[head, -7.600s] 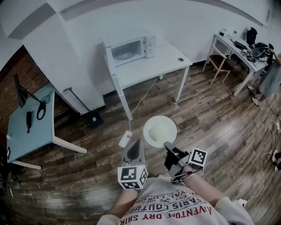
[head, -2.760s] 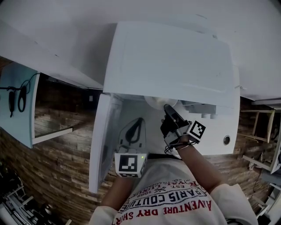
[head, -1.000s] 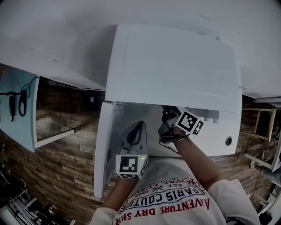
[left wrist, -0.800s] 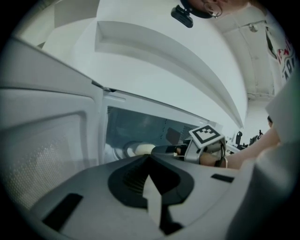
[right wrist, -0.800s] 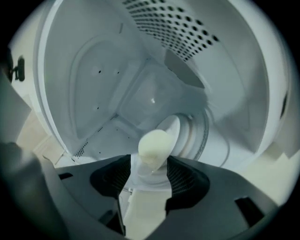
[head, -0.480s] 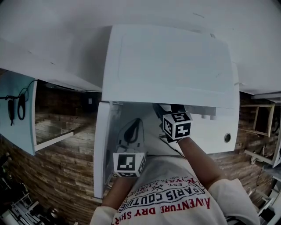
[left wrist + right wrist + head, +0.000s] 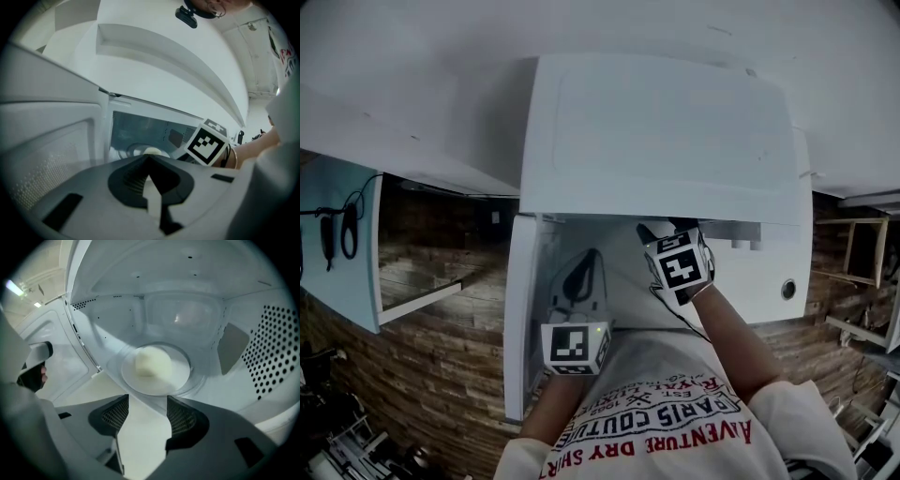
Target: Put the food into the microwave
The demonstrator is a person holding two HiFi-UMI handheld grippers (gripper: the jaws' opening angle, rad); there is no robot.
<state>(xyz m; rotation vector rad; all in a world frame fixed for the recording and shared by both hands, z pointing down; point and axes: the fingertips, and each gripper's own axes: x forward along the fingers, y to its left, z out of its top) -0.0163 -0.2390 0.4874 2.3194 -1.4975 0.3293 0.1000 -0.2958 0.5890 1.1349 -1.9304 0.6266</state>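
Me: Fingers (image 7: pixel 180 420) on my right gripper (image 7: pixel 147 400) stand wide apart. They have just been opening, and nothing is between them.

Friend: So where is the food?

Me: Just past those tips. The pale lump of food (image 7: pixel 152 363) lies on a white plate (image 7: pixel 182 376). The plate sits inside the microwave (image 7: pixel 656 131), near the middle of its bottom. I am not touching either of them.

Friend: And your other side?

Me: My left gripper (image 7: pixel 149 159) has its jaws pressed together and is empty. It is nearer my body, at the mouth of the microwave, beside the open door (image 7: pixel 525 319), which swings out to my left. Looking along it, I see my right gripper's marker cube (image 7: pixel 206 144) further in, and a bit of the plate beyond.

Friend: What is deeper still?

Me: A perforated wall (image 7: pixel 276 348) on the right of the chamber. Outside, the microwave stands on a white table (image 7: pixel 769 281) over a wood floor (image 7: pixel 431 375).
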